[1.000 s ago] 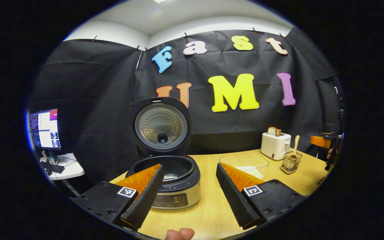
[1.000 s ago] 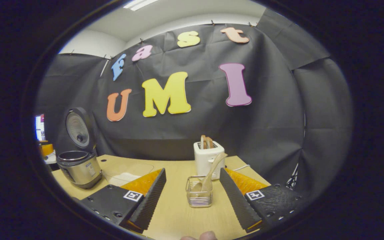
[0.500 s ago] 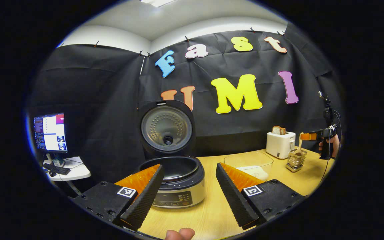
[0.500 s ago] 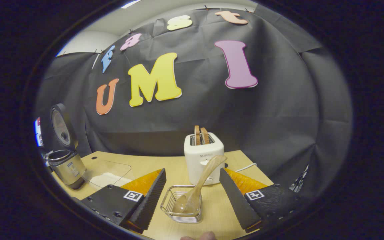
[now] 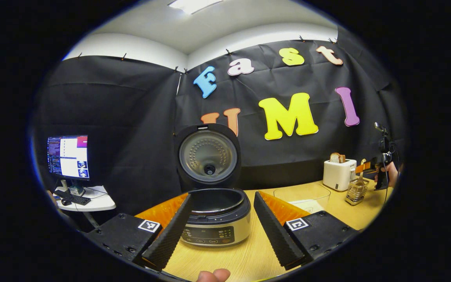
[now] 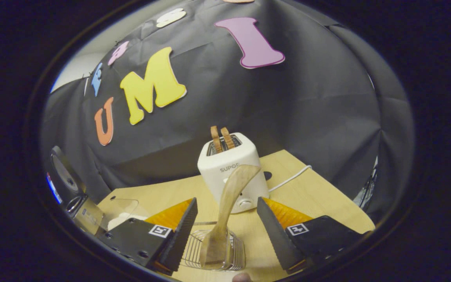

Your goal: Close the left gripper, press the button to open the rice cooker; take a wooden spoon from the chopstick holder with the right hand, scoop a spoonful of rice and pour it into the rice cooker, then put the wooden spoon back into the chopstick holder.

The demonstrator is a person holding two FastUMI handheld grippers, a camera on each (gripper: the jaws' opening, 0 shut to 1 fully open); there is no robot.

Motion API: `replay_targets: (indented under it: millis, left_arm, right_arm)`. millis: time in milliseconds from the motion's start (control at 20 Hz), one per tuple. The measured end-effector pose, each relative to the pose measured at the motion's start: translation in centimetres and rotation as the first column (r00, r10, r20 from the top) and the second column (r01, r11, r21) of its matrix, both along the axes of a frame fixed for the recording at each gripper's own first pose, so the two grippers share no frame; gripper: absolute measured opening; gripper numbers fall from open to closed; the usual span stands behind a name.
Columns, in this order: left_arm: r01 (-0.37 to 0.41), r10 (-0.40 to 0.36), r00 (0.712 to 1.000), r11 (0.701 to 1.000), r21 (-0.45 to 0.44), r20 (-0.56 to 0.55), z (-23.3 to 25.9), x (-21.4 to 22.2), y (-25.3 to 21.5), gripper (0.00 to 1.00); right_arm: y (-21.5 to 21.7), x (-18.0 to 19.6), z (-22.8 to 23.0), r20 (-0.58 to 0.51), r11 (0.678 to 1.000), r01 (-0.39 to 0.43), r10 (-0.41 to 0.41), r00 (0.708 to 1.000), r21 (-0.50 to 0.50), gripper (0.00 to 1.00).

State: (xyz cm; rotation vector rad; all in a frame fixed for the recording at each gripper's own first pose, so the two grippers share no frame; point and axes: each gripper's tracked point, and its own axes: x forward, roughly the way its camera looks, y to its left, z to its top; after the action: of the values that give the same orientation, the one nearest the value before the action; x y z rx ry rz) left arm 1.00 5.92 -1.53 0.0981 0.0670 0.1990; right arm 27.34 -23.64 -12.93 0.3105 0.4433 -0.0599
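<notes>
Your right gripper (image 6: pixel 227 231) has its jaws apart, straddling the pale wooden spoon (image 6: pixel 225 207), which stands nearly upright in the wire chopstick holder (image 6: pixel 214 254); close on the handle.

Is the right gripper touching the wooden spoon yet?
Apart. In the right gripper view the wooden spoon stands in the chopstick holder between the open jaws of the right gripper, with table showing on both sides.

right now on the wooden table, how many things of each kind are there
rice cooker, lid open: 1
clear rice container: 1
toaster: 1
wire chopstick holder: 1
wooden spoon, standing in the holder: 1
total: 5
</notes>
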Motion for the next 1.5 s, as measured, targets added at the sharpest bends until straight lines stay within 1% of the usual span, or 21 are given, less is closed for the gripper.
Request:
replay_targets:
  millis: [100,150,200,300,350,400,450,500,550,600,750,900,1100,1150,1200,1300,1400,1500]
  left_arm:
    - [0.002,-0.002,1.000,1.000,0.011,-0.007,-0.1,0.2,-0.2,1.00]
    - [0.010,-0.009,1.000,1.000,0.016,-0.013,-0.2,0.3,-0.5,1.00]
    - [0.019,-0.019,1.000,1.000,0.021,-0.023,-0.5,0.4,-0.7,1.00]
    - [0.034,-0.033,0.999,0.999,0.021,-0.037,-0.8,0.5,-1.3,1.00]
    - [0.037,-0.036,0.998,0.999,0.021,-0.042,-1.0,0.5,-1.5,1.00]
    - [0.042,-0.041,0.998,0.999,0.020,-0.047,-1.1,0.6,-1.5,1.00]
    - [0.048,-0.047,0.998,0.999,0.018,-0.046,-1.2,0.5,-1.7,1.00]
    - [0.053,-0.052,0.998,0.998,0.014,-0.045,-1.2,0.7,-1.9,1.00]
    - [0.058,-0.058,0.997,0.998,0.008,-0.049,-1.4,0.7,-2.0,1.00]
    - [0.061,-0.061,0.997,0.998,0.001,-0.054,-1.6,0.7,-2.0,1.00]
    - [0.072,-0.073,0.995,0.997,-0.016,-0.061,-1.9,0.7,-2.2,1.00]
    - [0.080,-0.083,0.994,0.996,-0.035,-0.070,-2.6,0.7,-2.1,1.00]
    - [0.076,-0.078,0.995,0.996,-0.040,-0.059,-3.1,0.4,-1.3,1.00]
    - [0.061,-0.063,0.997,0.997,-0.039,-0.051,-3.2,0.3,-0.6,1.00]
    - [0.047,-0.049,0.998,0.998,-0.040,-0.047,-3.3,0.3,0.0,1.00]
    - [0.044,-0.047,0.998,0.997,-0.060,-0.043,-3.7,0.3,0.5,1.00]
    - [0.046,-0.050,0.998,0.996,-0.082,-0.049,-4.2,0.3,1.0,1.00]
    - [0.042,-0.046,0.998,0.996,-0.085,-0.049,-4.1,0.3,1.8,1.00]
  right_arm:
    - [0.2,0.3,-0.4,-0.013,0.999,-0.011,0.011,1.000,0.036,0.71]
    - [0.2,0.5,-0.9,-0.025,0.999,-0.014,0.015,1.000,0.037,0.75]
    - [0.1,0.6,-1.1,-0.034,0.999,-0.014,0.015,0.999,0.035,0.54]
    - [0.5,0.7,-1.0,-0.037,0.999,-0.018,0.020,0.999,0.042,0.28]
    - [0.7,0.7,-0.9,-0.039,0.999,-0.017,0.019,0.999,0.047,0.26]
    - [0.7,0.8,-1.0,-0.050,0.999,-0.015,0.017,0.999,0.039,0.13]
    - [0.8,0.6,-0.8,-0.046,0.999,-0.019,0.022,0.999,0.049,0.13]
    - [1.3,0.2,-0.1,-0.044,0.998,-0.024,0.026,0.999,0.056,0.04]
    - [1.2,-0.1,-0.2,-0.044,0.999,-0.021,0.023,0.999,0.032,0.04]
    - [1.2,-0.1,0.3,-0.035,1.000,-0.025,0.025,0.999,0.019,0.00]
    - [1.6,-0.7,2.7,0.014,1.000,-0.015,0.015,1.000,0.002,0.00]
    - [1.7,-1.2,5.4,0.069,0.997,0.013,-0.008,0.998,-0.082,0.00]
    - [2.9,-1.7,8.5,0.118,0.989,0.049,-0.032,0.992,-0.139,0.01]
    - [3.4,-2.1,9.3,0.134,0.986,0.055,-0.034,0.990,-0.158,0.00]
    - [4.1,-2.4,10.3,0.153,0.983,0.056,-0.029,0.988,-0.177,0.00]
    - [6.6,-2.6,12.3,0.184,0.978,0.046,-0.008,0.983,-0.203,0.00]
    - [10.7,-2.4,14.1,0.209,0.978,0.004,0.041,0.977,-0.208,0.00]
    - [14.6,-1.9,15.2,0.231,0.975,-0.033,0.086,0.969,-0.221,0.00]
